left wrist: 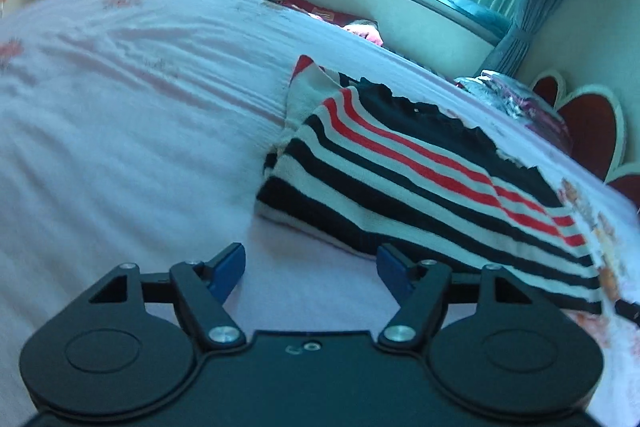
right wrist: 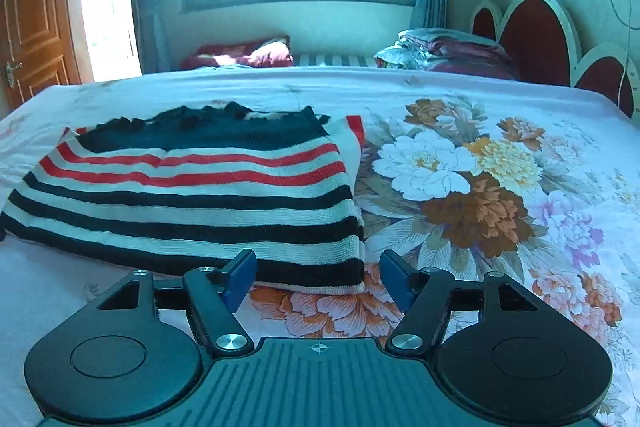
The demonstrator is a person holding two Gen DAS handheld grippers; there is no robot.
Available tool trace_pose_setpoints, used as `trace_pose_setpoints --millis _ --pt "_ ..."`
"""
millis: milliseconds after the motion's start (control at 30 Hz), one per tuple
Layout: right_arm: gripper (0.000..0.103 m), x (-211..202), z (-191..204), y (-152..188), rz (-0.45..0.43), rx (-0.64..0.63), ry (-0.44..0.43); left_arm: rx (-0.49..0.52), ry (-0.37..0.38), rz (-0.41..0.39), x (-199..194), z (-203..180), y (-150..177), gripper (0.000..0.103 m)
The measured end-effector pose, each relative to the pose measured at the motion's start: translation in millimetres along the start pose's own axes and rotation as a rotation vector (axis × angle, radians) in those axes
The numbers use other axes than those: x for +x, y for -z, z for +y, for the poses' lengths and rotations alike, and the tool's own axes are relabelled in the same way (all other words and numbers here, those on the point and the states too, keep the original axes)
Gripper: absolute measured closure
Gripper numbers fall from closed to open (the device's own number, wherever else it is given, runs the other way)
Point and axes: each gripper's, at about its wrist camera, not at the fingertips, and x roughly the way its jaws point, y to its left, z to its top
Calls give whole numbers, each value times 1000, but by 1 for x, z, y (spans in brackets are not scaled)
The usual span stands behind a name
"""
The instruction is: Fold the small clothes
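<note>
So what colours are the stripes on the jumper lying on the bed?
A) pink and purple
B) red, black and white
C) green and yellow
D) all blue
B: the striped jumper lying on the bed sheet shows red stripes near its top and black and white stripes lower down, in both wrist views.

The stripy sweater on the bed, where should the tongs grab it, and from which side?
Probably the near right corner of the stripy sweater, coming in low from the front. There the folded layers end in a thick edge that overhangs the flowered sheet, right ahead of the open right tongs. The flat middle gives nothing to pinch.
</note>
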Motion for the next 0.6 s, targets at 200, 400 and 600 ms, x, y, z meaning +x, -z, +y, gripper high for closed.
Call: trace_pose_setpoints --millis 200,400,600 --pt "95 -8 15 4 24 21 -100 -245 101 -35 4 12 13 39" --pt "95 16 34 -15 40 -6 -153 -366 110 -94 40 19 -6 40" --pt "95 70 67 -53 71 -3 -206 -446 104 -144 70 23 -28 47"
